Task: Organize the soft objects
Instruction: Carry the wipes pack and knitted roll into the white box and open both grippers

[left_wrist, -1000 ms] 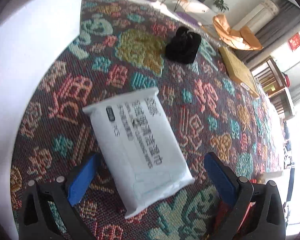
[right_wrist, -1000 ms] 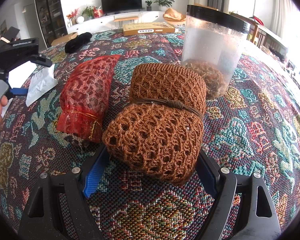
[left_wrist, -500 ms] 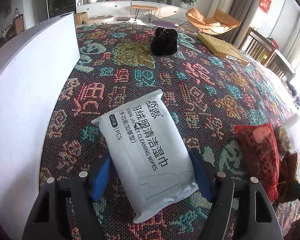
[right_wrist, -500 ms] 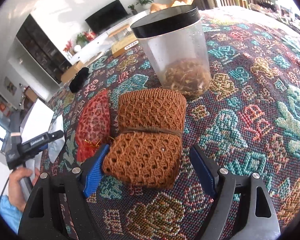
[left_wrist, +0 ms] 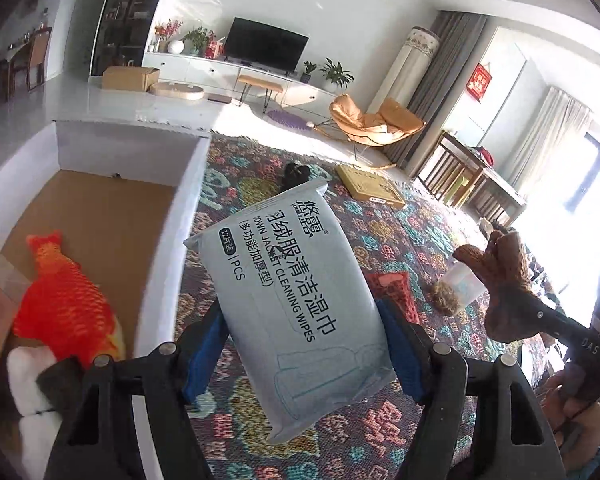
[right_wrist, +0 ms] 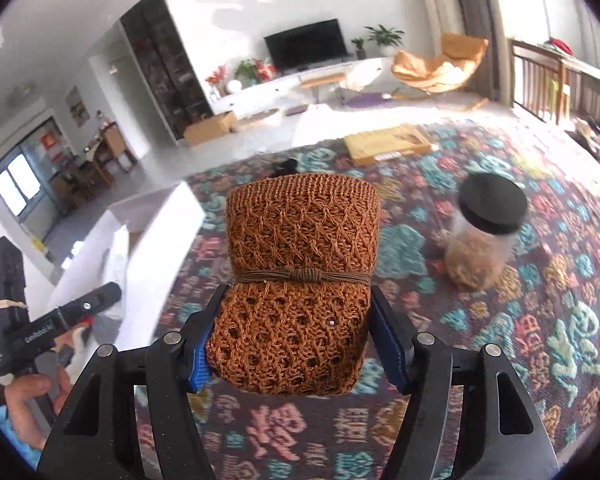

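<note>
Box (left_wrist: 168, 240) lies left of both loads: left gripper (left_wrist: 304, 352), its jaws pinching the wipes pack (left_wrist: 292, 292) lengthwise above the table (left_wrist: 380, 440), is nearer than right gripper (right_wrist: 292, 344), jaws just closed onto the knitted bundle (right_wrist: 296, 280).

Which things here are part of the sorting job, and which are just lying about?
In the job: wipes pack in the left gripper; knitted bundle in the right gripper; white box; red mesh pouch.
Lying about: lidded jar; flat cardboard box.
</note>
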